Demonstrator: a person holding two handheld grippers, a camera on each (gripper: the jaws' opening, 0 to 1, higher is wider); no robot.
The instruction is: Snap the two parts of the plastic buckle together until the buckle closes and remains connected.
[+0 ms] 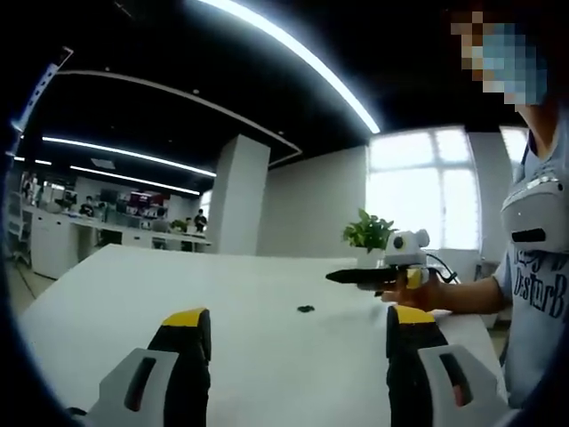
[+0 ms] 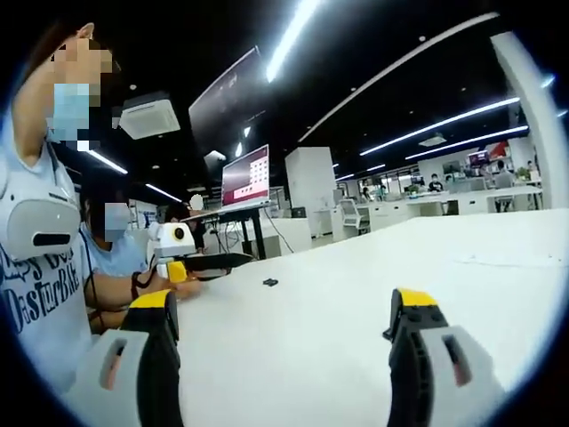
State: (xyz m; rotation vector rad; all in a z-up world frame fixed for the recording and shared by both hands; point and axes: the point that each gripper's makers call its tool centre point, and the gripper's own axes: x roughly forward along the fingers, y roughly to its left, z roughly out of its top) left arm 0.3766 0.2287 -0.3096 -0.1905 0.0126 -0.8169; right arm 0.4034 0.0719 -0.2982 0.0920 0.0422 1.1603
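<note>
The white table [image 1: 267, 302] takes up the lower half of both views, running back toward 12 o'clock. A person in a grey printed shirt [image 1: 538, 285] stands at 3 o'clock in the left gripper view and at 9 o'clock in the right gripper view.

The left gripper [image 1: 299, 342] rises from 6 o'clock in its own view, jaws spread wide with nothing between them. It shows again in the right gripper view [image 2: 238, 260] at about 9 o'clock, held in the person's hand [image 2: 160, 286] above the table. The right gripper [image 2: 283, 327] is likewise spread and empty; in the left gripper view it appears [image 1: 342, 277] at about 3 o'clock, pointing over the table.

A potted plant [image 1: 369, 233] sits behind that, and a monitor [image 2: 245, 176] stands at 11 o'clock in the right gripper view.

The buckle [image 1: 306, 309] is 1 small dark speck lying on the table beyond the jaws, just above centre in both views [image 2: 270, 282]. It is too small to tell whether it is 2 separate parts or 1 joined piece, so I count 1 dark item and 2 grippers.

My guess is it is light, stiff and slick, likely to skid when nudged. Each half is best pinched across its flat body, leaving the prongs and socket free.
</note>
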